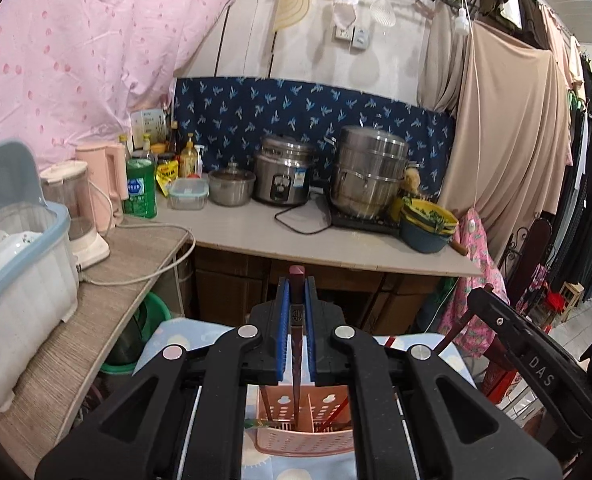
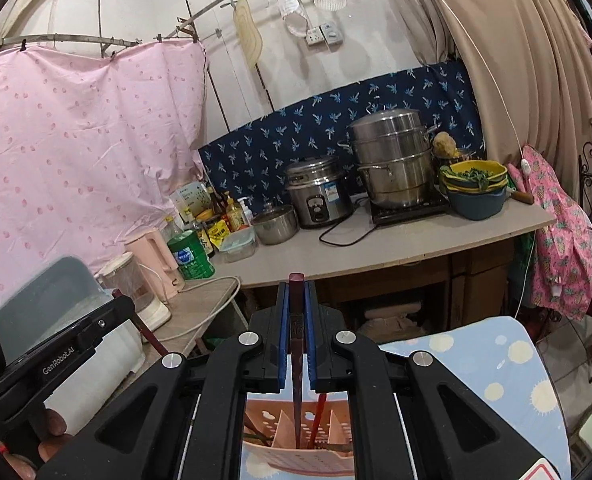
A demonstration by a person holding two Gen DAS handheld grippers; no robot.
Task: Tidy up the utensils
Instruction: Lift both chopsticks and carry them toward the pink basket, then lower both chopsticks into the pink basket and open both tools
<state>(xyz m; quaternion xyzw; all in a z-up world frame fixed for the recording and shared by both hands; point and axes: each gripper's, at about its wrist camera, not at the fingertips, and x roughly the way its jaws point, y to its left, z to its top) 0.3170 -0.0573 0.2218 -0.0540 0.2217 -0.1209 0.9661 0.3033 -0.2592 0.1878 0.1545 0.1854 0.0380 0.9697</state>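
Observation:
My left gripper (image 1: 296, 280) is shut on a dark red chopstick (image 1: 297, 320) that stands upright, its lower end inside a pink perforated utensil holder (image 1: 303, 436) below the jaws. My right gripper (image 2: 296, 286) is shut on another dark red chopstick (image 2: 297, 332), its lower end inside the same holder (image 2: 296, 460). The holder has dividers and holds a red chopstick (image 2: 317, 416) and other utensils. The holder stands on a light blue cloth with pale spots (image 2: 491, 364). The right gripper's body shows at the right of the left wrist view (image 1: 535, 360).
A counter (image 1: 335, 244) behind carries a rice cooker (image 1: 284, 176), a steel steamer pot (image 1: 371, 176), stacked bowls (image 1: 427, 224), bottles and a pink kettle (image 1: 104, 184). A dish box with plates (image 1: 20, 264) stands on a side table at left. Clothes hang at right.

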